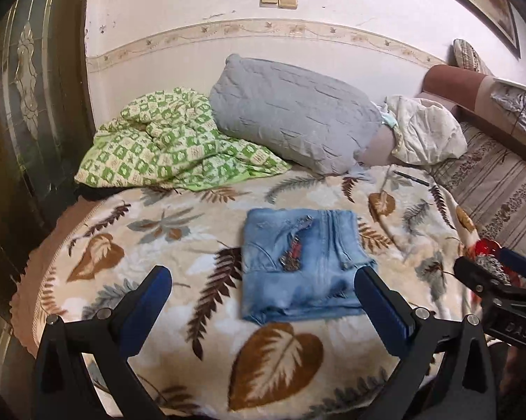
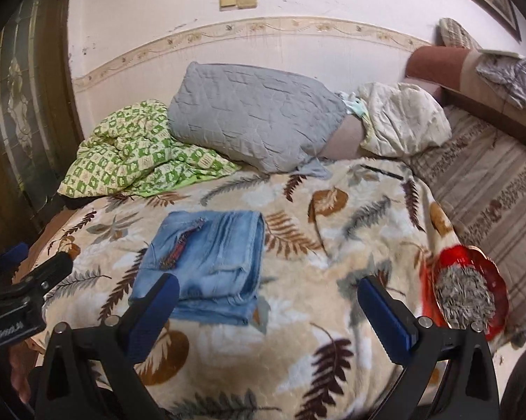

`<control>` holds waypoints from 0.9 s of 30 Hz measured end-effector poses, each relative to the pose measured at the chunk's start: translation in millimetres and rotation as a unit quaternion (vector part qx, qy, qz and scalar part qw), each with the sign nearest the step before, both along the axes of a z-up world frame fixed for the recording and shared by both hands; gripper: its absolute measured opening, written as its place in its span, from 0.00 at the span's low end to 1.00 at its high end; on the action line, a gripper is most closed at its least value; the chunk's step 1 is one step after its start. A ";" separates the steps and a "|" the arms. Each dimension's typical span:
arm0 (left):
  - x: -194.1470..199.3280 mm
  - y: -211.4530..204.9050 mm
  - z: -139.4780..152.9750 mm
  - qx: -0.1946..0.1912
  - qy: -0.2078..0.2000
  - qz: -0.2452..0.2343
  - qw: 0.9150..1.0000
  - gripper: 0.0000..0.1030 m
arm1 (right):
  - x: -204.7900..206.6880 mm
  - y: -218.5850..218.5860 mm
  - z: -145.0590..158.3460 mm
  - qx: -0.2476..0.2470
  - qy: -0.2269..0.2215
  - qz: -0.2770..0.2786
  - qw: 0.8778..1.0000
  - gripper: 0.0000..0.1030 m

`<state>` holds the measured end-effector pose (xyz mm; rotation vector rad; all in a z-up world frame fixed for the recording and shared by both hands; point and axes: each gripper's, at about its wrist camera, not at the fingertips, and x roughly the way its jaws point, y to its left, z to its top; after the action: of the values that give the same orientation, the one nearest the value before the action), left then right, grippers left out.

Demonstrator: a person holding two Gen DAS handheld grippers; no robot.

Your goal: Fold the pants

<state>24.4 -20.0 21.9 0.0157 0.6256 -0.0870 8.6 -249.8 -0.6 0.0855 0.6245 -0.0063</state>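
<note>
On blanket, folded pants, both grippers' fingers wide, seed bowl clear only rightward.

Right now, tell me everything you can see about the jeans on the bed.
The jeans are light blue, faded denim, folded into a compact, roughly rectangular stack of several layers. A frayed rip with a red and dark patch shows on the top layer, and seams run along its length. They lie flat on the leaf-patterned blanket, which is all that touches them. Both grippers, the left and the right, are open and apart from them.
</note>
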 end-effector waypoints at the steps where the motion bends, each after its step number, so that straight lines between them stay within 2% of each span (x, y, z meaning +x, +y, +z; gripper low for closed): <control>1: -2.2 -2.4 -1.3 0.000 0.002 -0.003 1.000 1.00 | -1.3 -0.7 -3.7 0.000 0.003 0.000 1.000 1.00; 4: -4.0 -7.9 -8.3 0.010 0.011 -0.001 1.000 1.00 | -0.4 0.5 -13.7 -0.011 0.013 -0.003 1.000 1.00; 9: 4.3 -6.8 -19.6 0.003 0.028 0.009 1.000 1.00 | 10.7 6.7 -25.2 -0.026 0.027 0.004 0.999 1.00; 22: 15.2 -10.8 -23.2 0.013 0.040 0.010 0.999 1.00 | 19.8 13.1 -23.3 -0.024 0.028 0.011 0.999 1.00; 27: 11.5 -6.6 -18.5 0.003 0.035 0.011 0.999 1.00 | 16.0 13.7 -18.2 -0.026 0.023 0.009 0.999 1.00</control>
<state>35.9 -26.6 3.4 0.0125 0.6950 -0.0648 24.6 -236.1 -18.7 0.0296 0.6714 -0.0063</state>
